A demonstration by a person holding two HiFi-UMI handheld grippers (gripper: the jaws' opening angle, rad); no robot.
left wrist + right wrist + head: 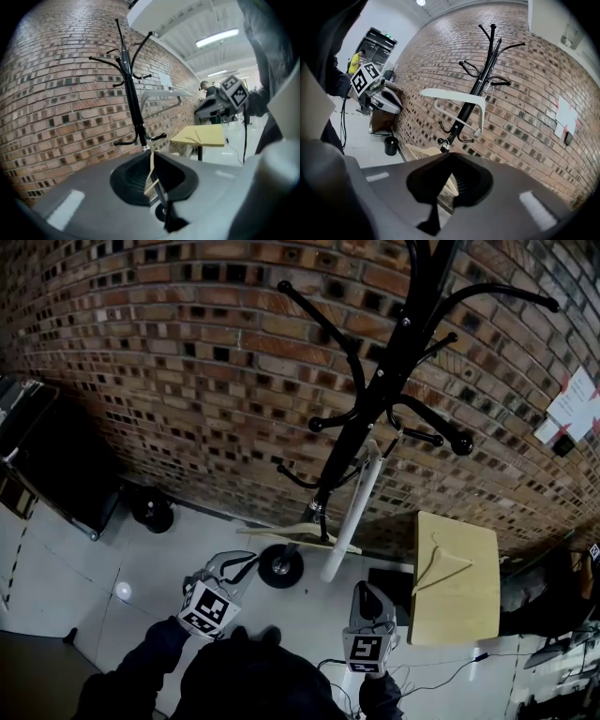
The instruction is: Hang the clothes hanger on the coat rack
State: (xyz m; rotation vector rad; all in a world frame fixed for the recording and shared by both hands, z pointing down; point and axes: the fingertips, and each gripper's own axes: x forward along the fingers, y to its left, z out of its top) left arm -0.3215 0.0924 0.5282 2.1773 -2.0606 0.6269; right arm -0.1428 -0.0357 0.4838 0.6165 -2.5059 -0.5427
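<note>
The wooden hanger [441, 565] lies flat on the yellow counter [469, 610], at about 4 o'clock from the foot of the coat rack [375, 399] in the head view. It is not yet hung, so I take it to be the one now due. It looks light and stiff, with smooth, thin arms that could slide between the fingers. Lying flat, it leaves little room to get under. The best hold is probably on the shoulder close to the neck, with the hook left free and the arms kept from swinging.

Two others are already on the rack. A white hanger [354, 517] hangs from an upper arm, and a second wooden hanger [298, 538] seems hooked low on the pole.

Both tools are held low and well apart from the counter. The right gripper [451, 153] is at 6 o'clock and the left gripper [150, 151] at 7 o'clock. Each has its fingers closed tip to tip and grips nothing — the wood seen through the gap is the low hanger beyond. The counter lies toward 2 o'clock from the right gripper, the nearer of the two.
</note>
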